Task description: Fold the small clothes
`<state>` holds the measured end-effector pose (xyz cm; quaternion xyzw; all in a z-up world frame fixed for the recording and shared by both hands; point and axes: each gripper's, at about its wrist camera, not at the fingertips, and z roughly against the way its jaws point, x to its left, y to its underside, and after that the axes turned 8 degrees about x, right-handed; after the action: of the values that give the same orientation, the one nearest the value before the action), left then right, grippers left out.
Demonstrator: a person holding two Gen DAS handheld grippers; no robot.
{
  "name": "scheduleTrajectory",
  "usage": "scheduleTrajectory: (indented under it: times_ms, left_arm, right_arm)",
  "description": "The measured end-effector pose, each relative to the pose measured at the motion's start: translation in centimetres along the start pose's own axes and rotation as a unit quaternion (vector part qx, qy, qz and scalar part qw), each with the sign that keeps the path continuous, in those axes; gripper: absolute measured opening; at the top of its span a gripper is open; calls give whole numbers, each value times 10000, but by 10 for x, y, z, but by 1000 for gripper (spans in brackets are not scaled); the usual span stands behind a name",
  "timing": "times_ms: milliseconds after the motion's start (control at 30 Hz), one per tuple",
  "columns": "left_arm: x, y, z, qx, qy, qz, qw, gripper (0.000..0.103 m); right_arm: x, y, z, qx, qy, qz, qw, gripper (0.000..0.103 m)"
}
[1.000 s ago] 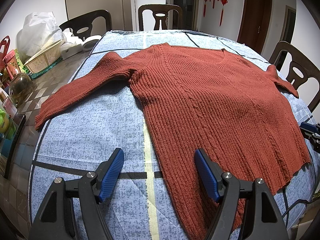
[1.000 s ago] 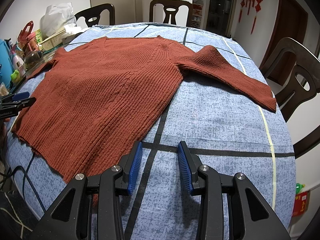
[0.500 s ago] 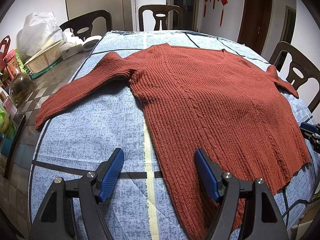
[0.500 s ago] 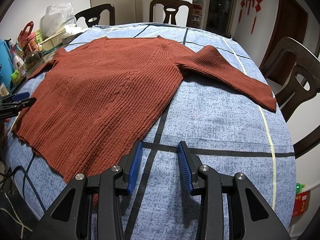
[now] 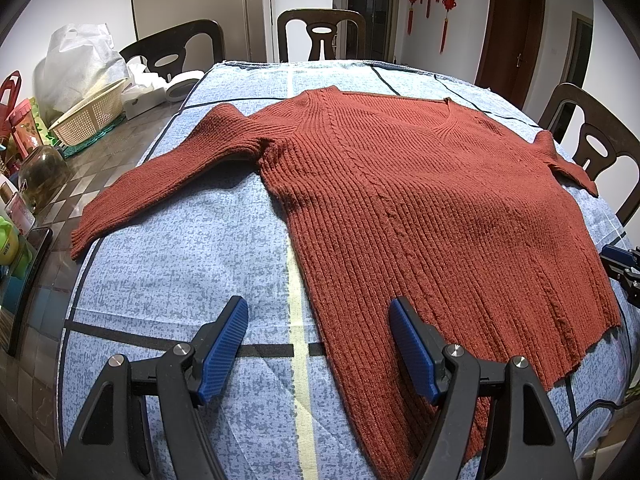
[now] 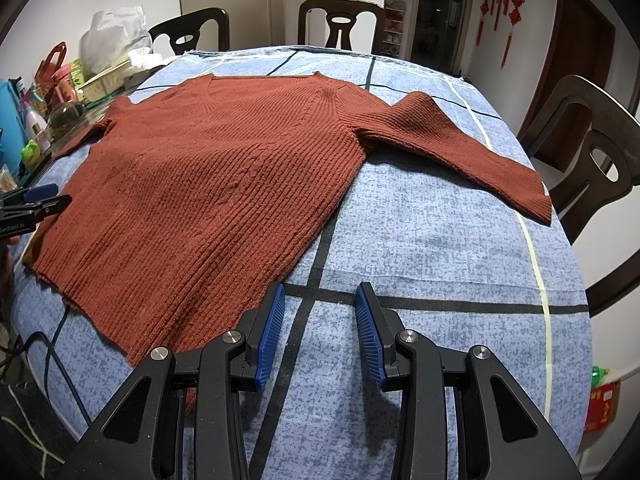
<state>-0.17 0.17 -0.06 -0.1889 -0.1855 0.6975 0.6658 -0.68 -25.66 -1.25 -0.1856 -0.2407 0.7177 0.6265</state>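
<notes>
Left gripper: jaws wide apart, nothing between them. It hovers over the near edge of the tabletop, with its right finger above the sweater's hem corner.

Right gripper: jaws apart, empty. It hovers just beside the opposite hem corner, over bare blue cloth.

Sweater: rust-red rib knit, lying flat and fully spread on the tabletop, face up. In the left wrist view the hem sits at 6 o'clock and the V-neck at 12 o'clock, so the long axis of the body runs near to far, hem toward the grippers and collar away. The ribs follow this axis. One sleeve extends toward 9 o'clock, its cuff at the tabletop edge. The other sleeve, seen in the right wrist view, angles toward 3 o'clock.

Step in hand: judged as the start position; no fold is made yet.

Next move, judged: each gripper must lower to an edge of the knit, likely a sleeve or hem corner, clamp a single layer, and carry it across the body.

Beyond the tabletop stand dark chairs.
</notes>
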Motion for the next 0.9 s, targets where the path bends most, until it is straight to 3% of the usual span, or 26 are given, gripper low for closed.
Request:
scheduleTrajectory:
  times_ms: [900]
  left_arm:
    - [5,-1,0,78,7,-2,10000,75]
  right_arm:
    - [-1,-5,7,51,-35,-152,9999,38]
